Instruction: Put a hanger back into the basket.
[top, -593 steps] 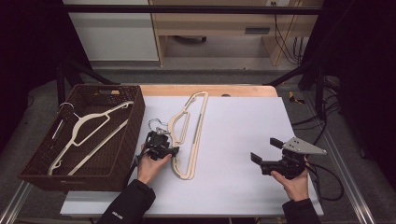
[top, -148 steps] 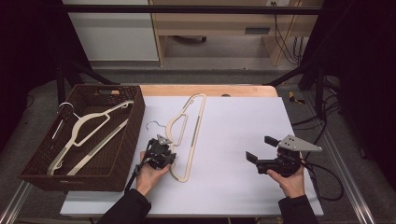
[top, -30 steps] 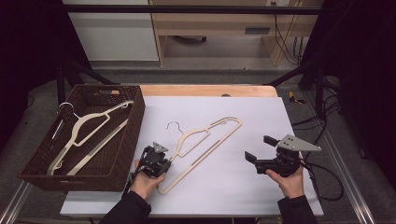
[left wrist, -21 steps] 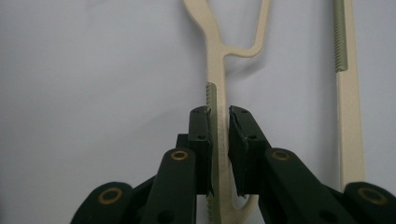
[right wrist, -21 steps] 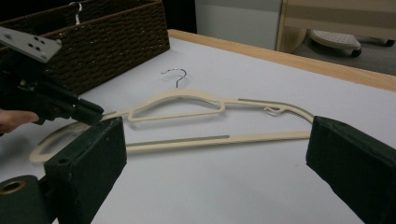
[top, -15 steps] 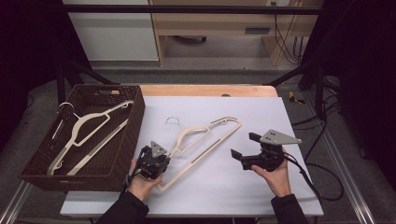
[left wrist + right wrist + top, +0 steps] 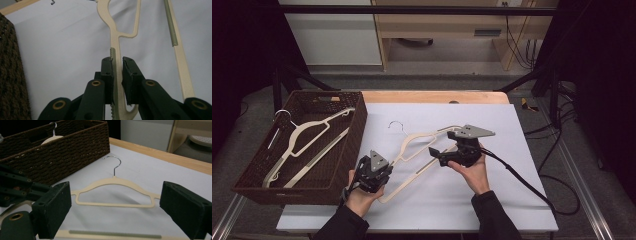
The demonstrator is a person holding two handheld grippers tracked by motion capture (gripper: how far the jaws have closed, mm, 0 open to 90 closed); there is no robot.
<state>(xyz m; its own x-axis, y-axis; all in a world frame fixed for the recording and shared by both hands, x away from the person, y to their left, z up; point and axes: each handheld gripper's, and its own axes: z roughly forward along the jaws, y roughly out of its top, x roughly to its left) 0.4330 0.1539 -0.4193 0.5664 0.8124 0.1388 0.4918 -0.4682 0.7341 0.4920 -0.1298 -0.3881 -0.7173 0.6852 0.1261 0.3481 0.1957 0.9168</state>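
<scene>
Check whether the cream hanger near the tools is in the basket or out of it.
Out: the cream hanger lies over the white table, right of the wicker basket.

Left gripper (image 7: 373, 172) clamped — right gripper (image 7: 438, 154) agape

My left gripper (image 7: 117, 71) has its two black jaws clamped on the cream hanger's (image 7: 113, 32) thin end. The hanger's bar runs up just right of the jaws; the brown basket (image 7: 11, 72) sits far left of them.

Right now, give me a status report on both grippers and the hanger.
Left gripper shut on hanger end. Right gripper open, closing in on hanger's bar. Basket alongside, nothing blocking.
</scene>
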